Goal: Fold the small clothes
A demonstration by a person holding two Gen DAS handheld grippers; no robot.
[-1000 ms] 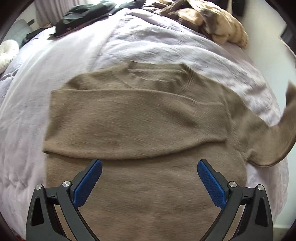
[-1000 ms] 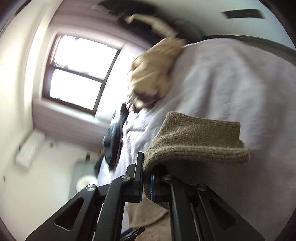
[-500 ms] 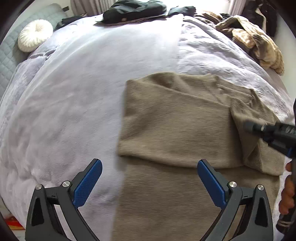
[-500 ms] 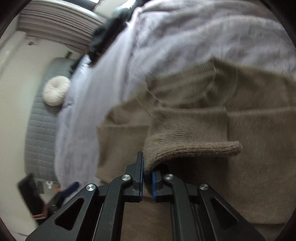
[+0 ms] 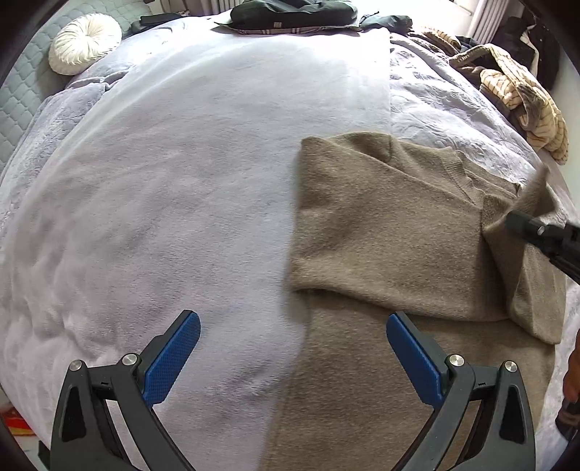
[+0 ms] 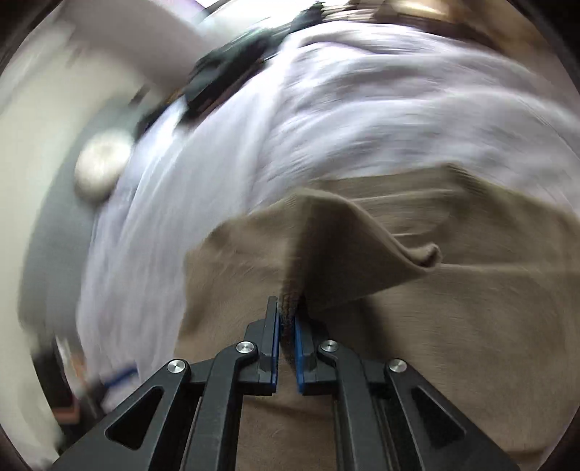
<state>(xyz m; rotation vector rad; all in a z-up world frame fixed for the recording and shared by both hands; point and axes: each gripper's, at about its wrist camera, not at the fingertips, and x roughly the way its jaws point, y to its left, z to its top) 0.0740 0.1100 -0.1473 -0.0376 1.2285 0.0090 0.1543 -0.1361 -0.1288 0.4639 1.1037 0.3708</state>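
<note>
A tan knit sweater [image 5: 391, 232] lies on a pale lilac bed cover [image 5: 181, 181], with its left sleeve folded across the body. My left gripper [image 5: 293, 347] is open and empty, hovering over the sweater's left edge near the hem. My right gripper [image 6: 286, 322] is shut on the cuff of the sweater's right sleeve [image 6: 348, 235] and holds it over the sweater body. In the left wrist view the right gripper [image 5: 536, 232] shows at the right edge with the sleeve [image 5: 522, 275] draped from it. The right wrist view is motion-blurred.
A white round cushion [image 5: 85, 43] lies at the far left by a grey quilted headboard [image 5: 18, 90]. Dark clothes [image 5: 293, 14] lie at the far edge. A striped beige garment [image 5: 522, 98] is piled at the far right.
My right gripper has carried the sleeve cuff inward over the sweater body. My left gripper has shifted left, so the sweater now sits to the right in its view.
</note>
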